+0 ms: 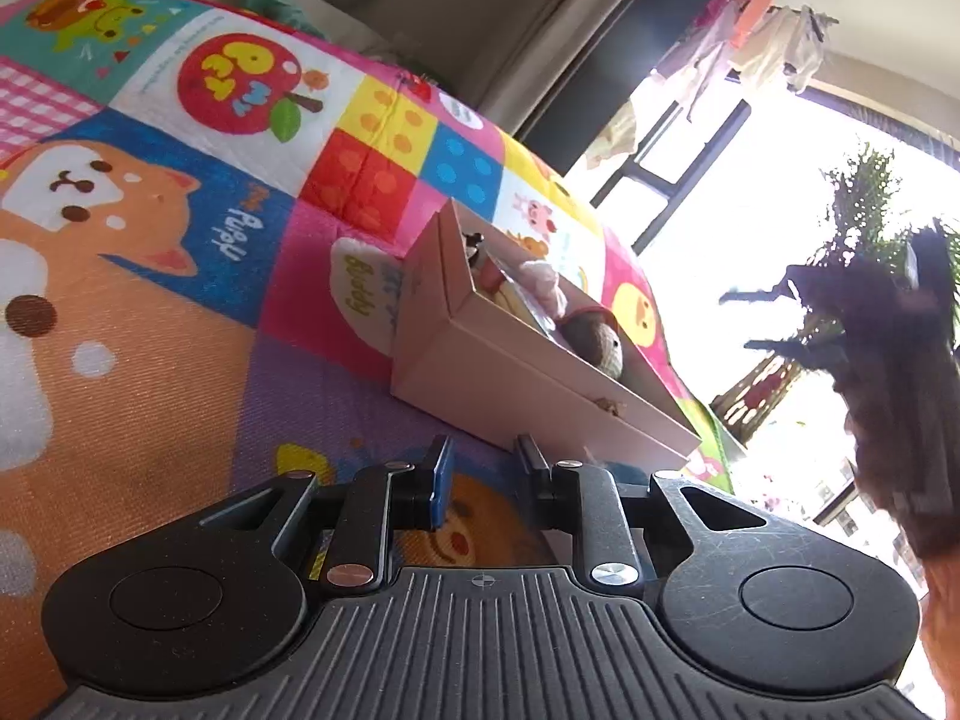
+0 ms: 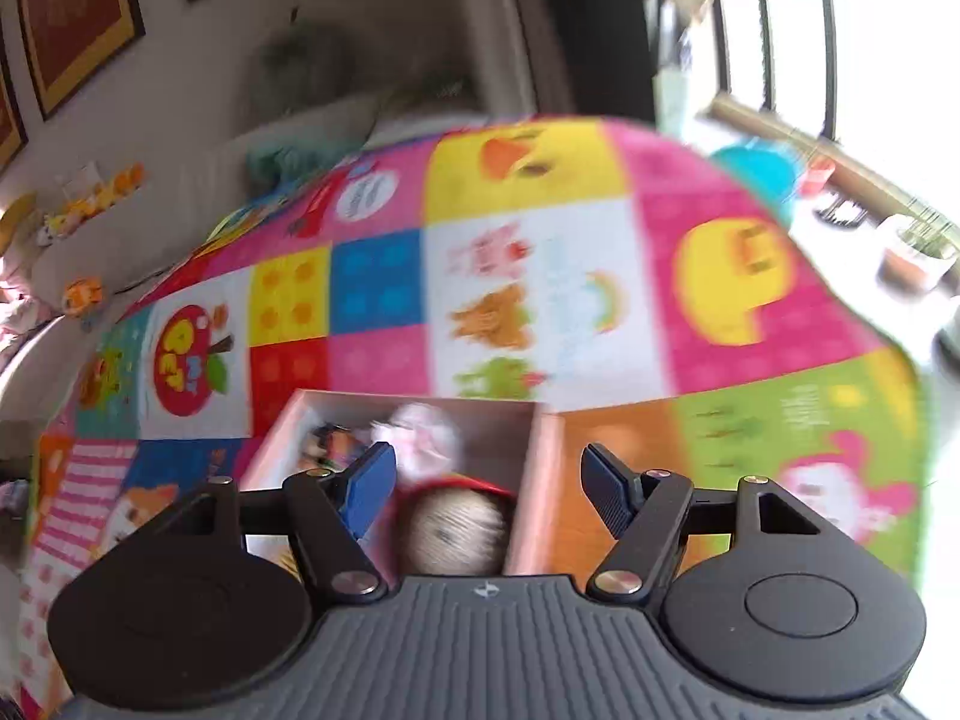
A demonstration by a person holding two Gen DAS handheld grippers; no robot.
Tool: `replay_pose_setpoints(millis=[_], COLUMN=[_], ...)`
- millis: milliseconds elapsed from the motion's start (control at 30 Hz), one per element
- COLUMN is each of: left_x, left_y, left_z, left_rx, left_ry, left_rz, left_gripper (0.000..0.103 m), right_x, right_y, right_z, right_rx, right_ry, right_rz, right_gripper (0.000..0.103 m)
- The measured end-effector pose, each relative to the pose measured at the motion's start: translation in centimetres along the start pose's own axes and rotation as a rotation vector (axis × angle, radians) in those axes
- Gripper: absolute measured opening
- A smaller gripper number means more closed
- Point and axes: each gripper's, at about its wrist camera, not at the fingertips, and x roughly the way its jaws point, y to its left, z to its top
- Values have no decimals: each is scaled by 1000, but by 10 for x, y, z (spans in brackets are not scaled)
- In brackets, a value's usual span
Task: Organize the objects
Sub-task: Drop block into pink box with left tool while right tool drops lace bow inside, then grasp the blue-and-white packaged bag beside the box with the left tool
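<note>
Left wrist view: the left gripper hovered low over a bright play mat, its fingers set a narrow gap apart w/ nothing between them. Just ahead sat an open cardboard box on the mat, holding a beige knitted ball, a pink soft toy and other small toys. A white plush piece w/ yellow lettering lay against the box's far-left side. At right, the right gripper showed dark and blurred against a bright window.

Right wrist view: the right gripper hung above the near end of the box, fingers spread abt halfway and gripping nothing. Below and between them, inside the box, lay the knitted ball, the pink toy beyond it. Frame was motion-blurred; the mat filled the rest.
</note>
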Motion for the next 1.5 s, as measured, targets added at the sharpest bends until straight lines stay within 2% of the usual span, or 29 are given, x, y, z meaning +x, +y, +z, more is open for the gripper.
replay_pose_setpoints(millis=[67,167,300,400,500,600,700,733,867,933,1133,1233,1400,1500], left_x=[1,2,-7,-22,-36,-39,-32,-30,-18,-6,47,57,61,61], left_y=[-2,-12,-28,-35,-32,-31,-37,-39,-48,-54,-74,-87,-106,-108], left_z=[1,1,3,7,12,15,11,10,10,14,17,11,-6,-6], left_rx=[9,59,130,182,181,165,193,199,233,274,410,509,671,675], left_ry=[8,35,107,140,153,178,200,204,196,196,323,329,348,350], left_rz=[16,56,124,186,217,222,210,205,191,165,141,150,152,158], left_gripper=[24,24,24,24,24,24,24,24,24,24,25,26,37,37], right_x=[-1,15,39,37,14,-4,-20,-26,-46,-44,-28,-26,-25,-22], right_y=[-14,-40,-45,-31,-10,9,24,27,22,14,-13,-21,-12,0], right_z=[-19,-49,-81,-99,-115,-132,-147,-148,-146,-144,-158,-166,-174,-181], right_rx=[-5,40,66,53,-1,-12,-49,-66,-112,-107,-18,22,-35,-114], right_ry=[19,115,204,227,216,257,296,288,165,130,146,143,100,83], right_rz=[-46,-49,-23,41,88,193,285,292,198,148,59,56,26,-29], right_gripper=[62,53,52,52,52,52,54,61,96,103,103,103,103,103])
